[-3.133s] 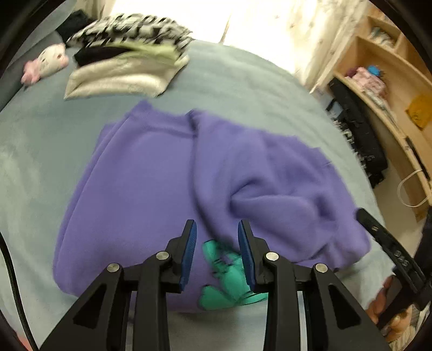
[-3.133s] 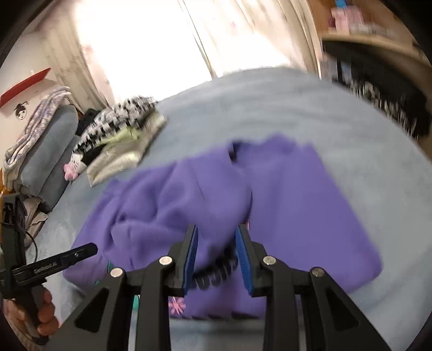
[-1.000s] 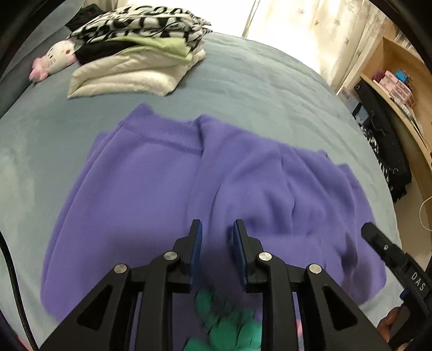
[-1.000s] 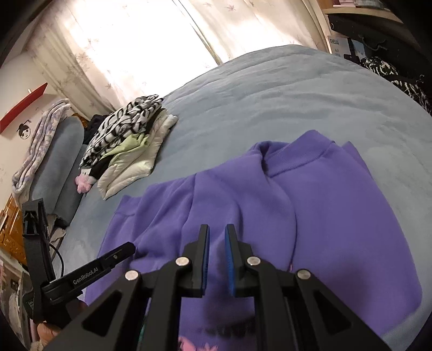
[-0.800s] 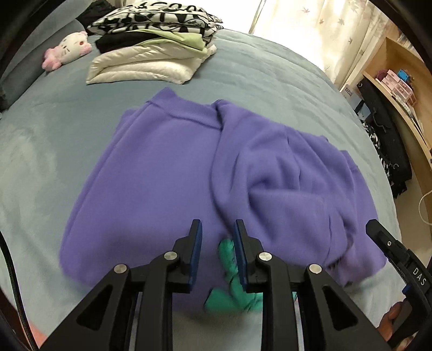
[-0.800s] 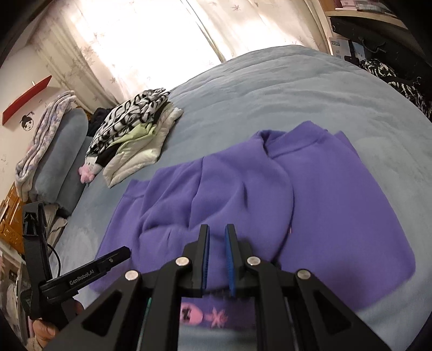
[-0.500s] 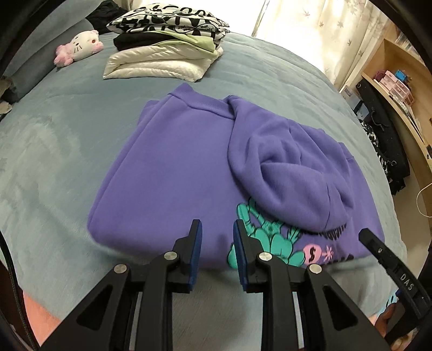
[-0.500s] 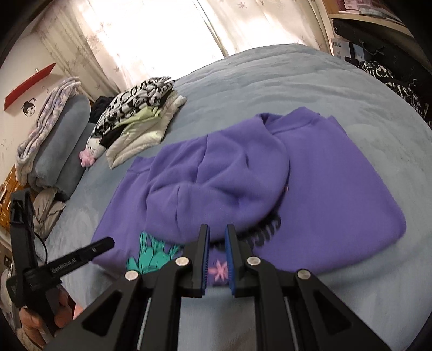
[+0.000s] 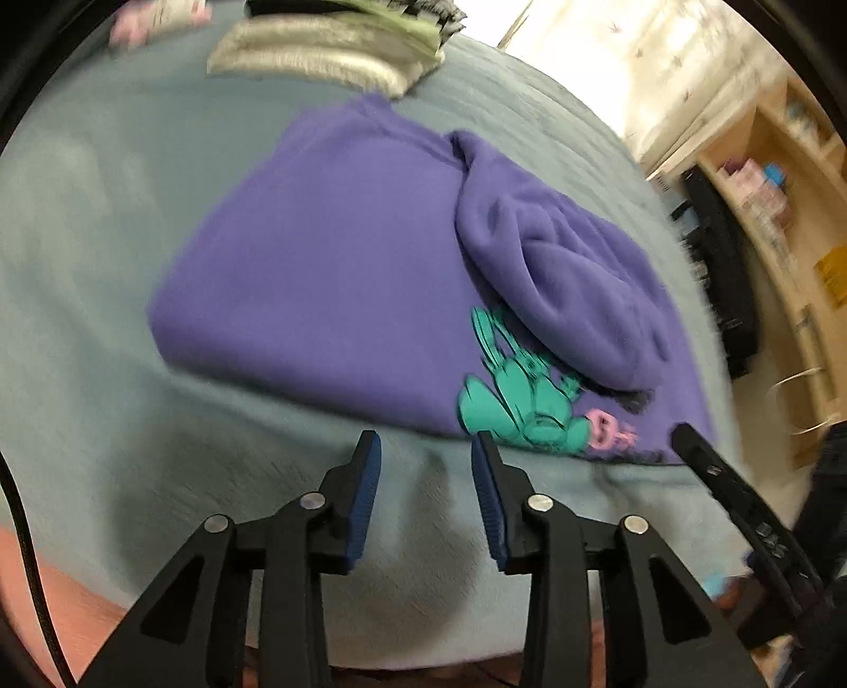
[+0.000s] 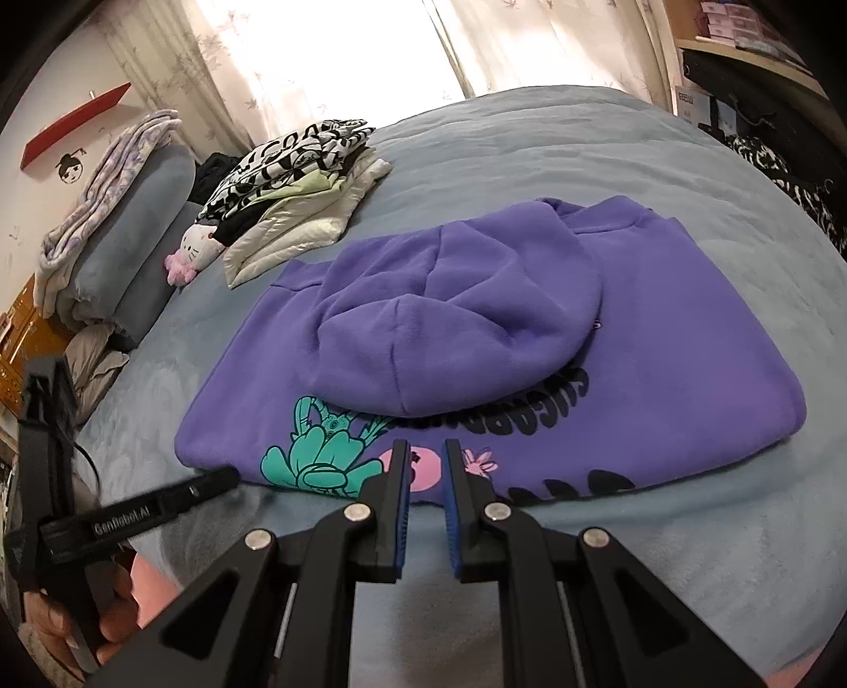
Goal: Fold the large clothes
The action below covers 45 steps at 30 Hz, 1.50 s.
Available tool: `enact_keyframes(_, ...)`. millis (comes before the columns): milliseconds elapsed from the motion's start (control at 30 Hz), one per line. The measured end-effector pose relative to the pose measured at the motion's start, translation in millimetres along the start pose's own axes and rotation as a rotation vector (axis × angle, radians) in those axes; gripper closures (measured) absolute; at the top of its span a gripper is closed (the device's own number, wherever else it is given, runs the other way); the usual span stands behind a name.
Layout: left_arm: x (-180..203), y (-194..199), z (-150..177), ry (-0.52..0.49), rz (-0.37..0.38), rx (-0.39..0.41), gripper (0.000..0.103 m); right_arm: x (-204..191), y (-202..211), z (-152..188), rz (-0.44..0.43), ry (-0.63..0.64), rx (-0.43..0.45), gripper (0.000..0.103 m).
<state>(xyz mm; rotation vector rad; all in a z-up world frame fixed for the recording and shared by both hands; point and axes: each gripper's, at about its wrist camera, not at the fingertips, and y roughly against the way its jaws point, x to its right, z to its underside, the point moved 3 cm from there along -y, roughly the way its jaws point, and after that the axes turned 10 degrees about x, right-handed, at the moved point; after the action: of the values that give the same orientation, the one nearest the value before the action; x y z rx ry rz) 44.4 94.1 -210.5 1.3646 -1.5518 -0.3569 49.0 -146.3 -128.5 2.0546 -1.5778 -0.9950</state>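
Observation:
A purple hoodie (image 9: 328, 254) (image 10: 661, 338) lies folded on the grey-blue bed cover (image 10: 529, 132). Its hood (image 9: 571, 296) (image 10: 466, 328) rests on top, above a teal and pink print (image 9: 519, 402) (image 10: 317, 455). My left gripper (image 9: 423, 444) hovers over bare cover just short of the hoodie's near edge; its jaws are opening with nothing between them. My right gripper (image 10: 426, 450) sits shut and holds nothing, its tips over the printed near edge. A hand holds the left gripper at the lower left of the right wrist view.
A stack of folded clothes (image 10: 296, 174) (image 9: 328, 47) lies at the far side of the bed. A plush toy (image 10: 198, 246) and grey pillows (image 10: 132, 222) sit beside it. Wooden shelves (image 9: 783, 211) and dark bags stand to the right of the bed.
Both grippers have drawn back off the hoodie toward the bed's near edge. More of the print shows under the hood. The left jaws stand wider than before.

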Motion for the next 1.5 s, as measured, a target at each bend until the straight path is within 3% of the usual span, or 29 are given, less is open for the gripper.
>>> enact_keyframes(67, -13, -6, 6, 0.081, 0.057, -0.021, 0.059, -1, 0, -1, 0.0, 0.005, 0.006, 0.092)
enact_keyframes(200, -33, -13, 3, 0.197, 0.128, 0.008, 0.058, -5, -3, -2, 0.0, 0.021, 0.013, 0.092)
enact_keyframes(400, -50, -26, -10, 0.268, 0.178, 0.074, 0.058, -17, -13, -3, -0.02, 0.057, -0.002, 0.092)
enact_keyframes(567, -53, -36, -30, 0.268, 0.201, 0.148, 0.058, -21, -20, -10, -0.011, 0.09, 0.01, 0.092)
enact_keyframes(800, -55, -58, -59, 0.237, 0.171, 0.217, 0.058, -16, -37, -32, 0.021, 0.113, 0.048, 0.092)
enact_keyframes(867, -53, -58, -64, 0.226, 0.173, 0.243, 0.063, -16, -44, -40, 0.037, 0.122, 0.067, 0.092)
enact_keyframes(933, -51, -55, -67, 0.202, 0.159, 0.273, 0.076, -18, -53, -48, 0.051, 0.143, 0.091, 0.092)
enact_keyframes(1033, -44, -49, -69, 0.148, 0.14, 0.315, 0.083, -19, -72, -56, 0.076, 0.166, 0.117, 0.092)
enact_keyframes(1267, 8, -22, -73, -0.144, 0.029, 0.429, 0.086, -8, -112, -35, 0.06, 0.123, 0.025, 0.092)
enact_keyframes(1500, 87, 3, -79, -0.387, 0.05, 0.493, 0.085, 8, -99, -24, 0.018, 0.053, 0.059, 0.092)
